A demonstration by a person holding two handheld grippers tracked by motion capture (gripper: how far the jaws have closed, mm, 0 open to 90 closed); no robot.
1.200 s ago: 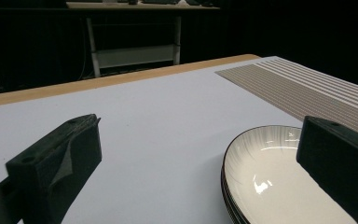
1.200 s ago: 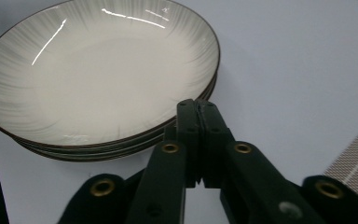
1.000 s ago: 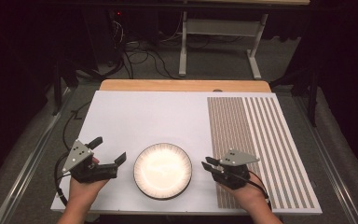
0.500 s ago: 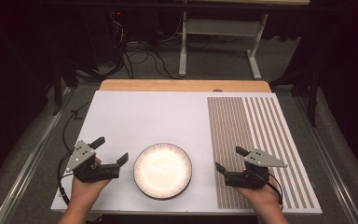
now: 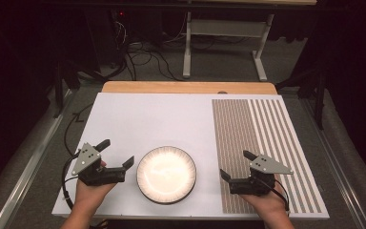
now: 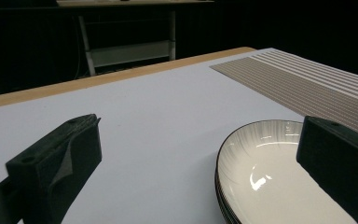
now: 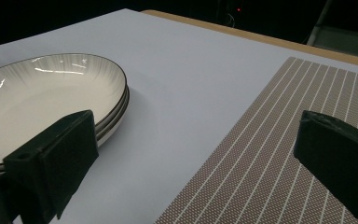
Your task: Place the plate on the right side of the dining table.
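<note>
- A stack of plates (image 5: pixel 166 174) sat on the white table (image 5: pixel 143 119), near its front edge, just left of the striped placemat (image 5: pixel 262 143). The right gripper view showed three rims (image 7: pixel 116 109) nested one on another.
- Top plate: white glazed well with fine radial lines and a dark rim line. Glare on the glaze in all three views suggested a smooth, slick surface.
- Left gripper (image 5: pixel 116 153) hovered just left of the stack, jaws spread wide, nothing between them. In the left gripper view, one jaw overlapped the plate's near edge in the picture; whether it touched the plate could not be told.
- Right gripper (image 5: pixel 233 164) stood to the right of the stack, over the placemat's left margin and apart from the plates. Its jaws had just been opening and stood at full spread, empty.
- Handling judgement: likely ceramic, so stiff, brittle and fairly heavy as a stack of three. Glaze likely slippery against the pads; a chip or a drop looked the main risk.
- Grip judgement: the raised rim looked the only purchase, one jaw above it and one below. To take the top plate alone, the lower jaw would need to enter the narrow gap between rims. Opposite-side holds with both grippers would steady it.
</note>
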